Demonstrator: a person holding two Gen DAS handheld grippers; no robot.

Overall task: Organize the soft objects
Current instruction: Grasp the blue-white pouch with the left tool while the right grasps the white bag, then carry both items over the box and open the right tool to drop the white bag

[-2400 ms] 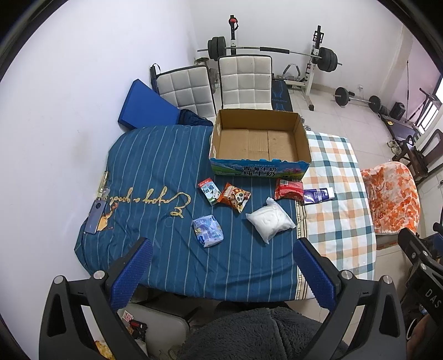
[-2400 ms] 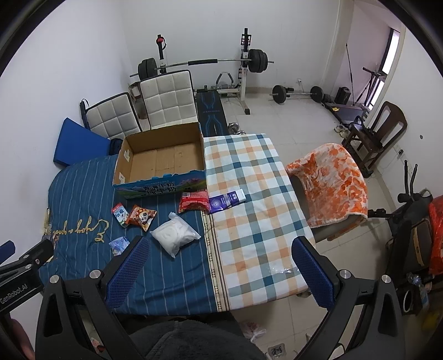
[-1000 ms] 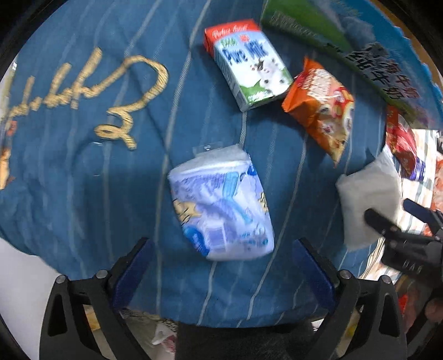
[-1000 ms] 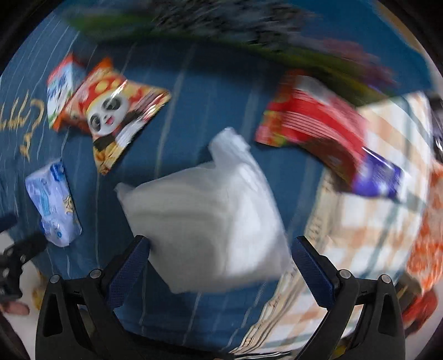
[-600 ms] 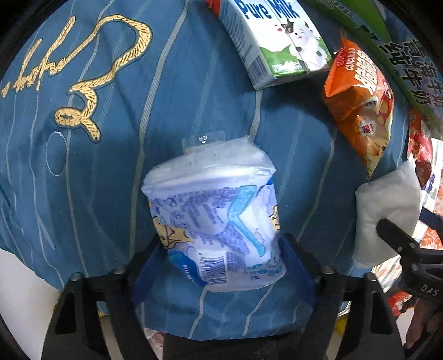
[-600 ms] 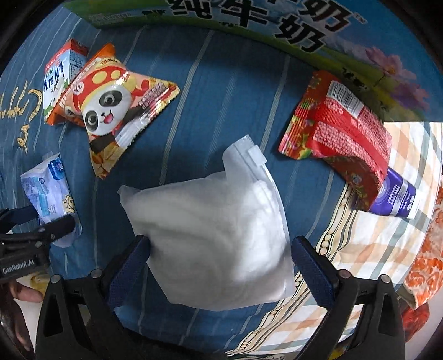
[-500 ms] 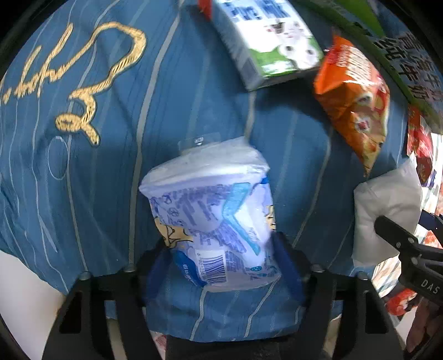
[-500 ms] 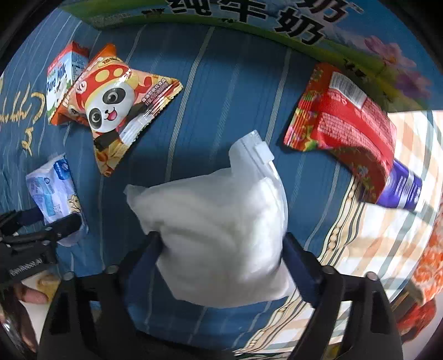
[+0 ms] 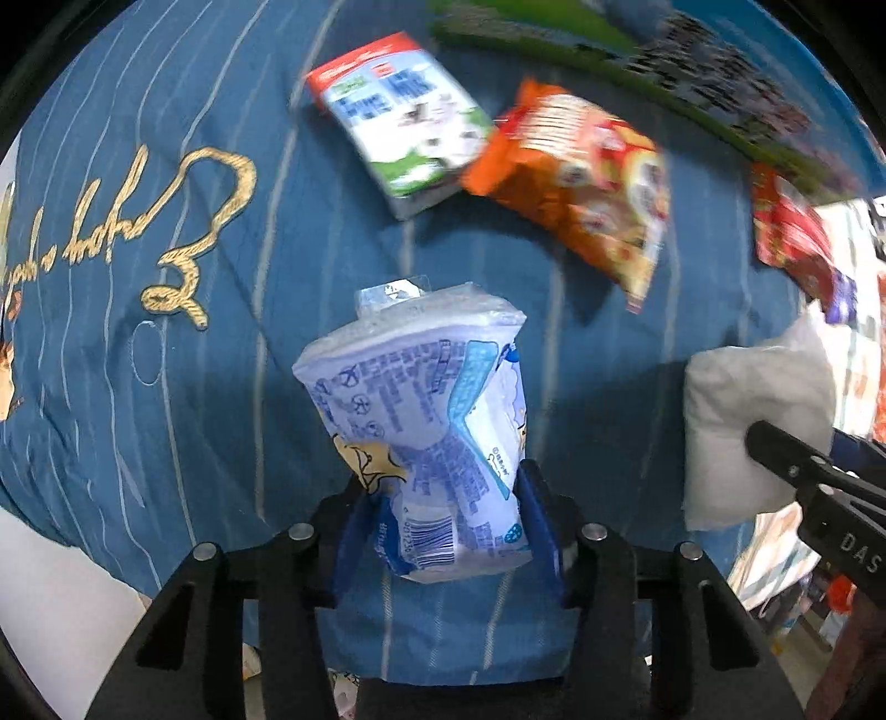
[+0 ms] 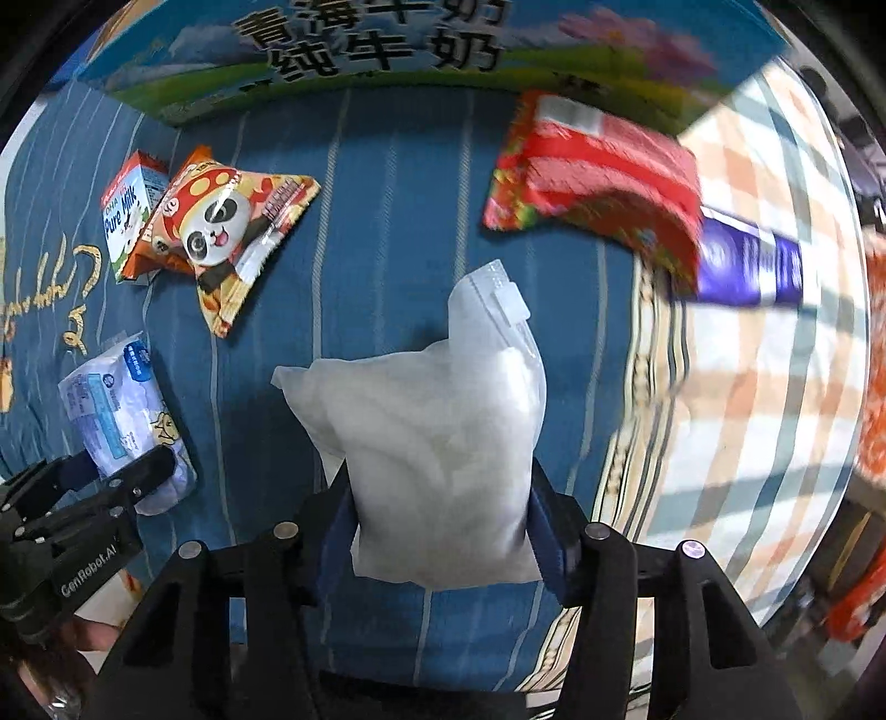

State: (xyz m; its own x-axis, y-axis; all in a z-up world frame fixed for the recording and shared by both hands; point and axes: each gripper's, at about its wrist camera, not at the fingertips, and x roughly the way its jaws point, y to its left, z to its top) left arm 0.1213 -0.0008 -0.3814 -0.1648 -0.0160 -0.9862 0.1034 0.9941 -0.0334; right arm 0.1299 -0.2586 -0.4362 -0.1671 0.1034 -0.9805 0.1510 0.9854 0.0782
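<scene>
**Both packs pinched; the box lies ahead**

Beyond both claws, the milk carton box stands at the far edge of the blue cloth. Your left gripper pinches the tissue pack; your right gripper squeezes the white pouch. Each pack's long axis points boxward, and the right looks nearer.
</scene>
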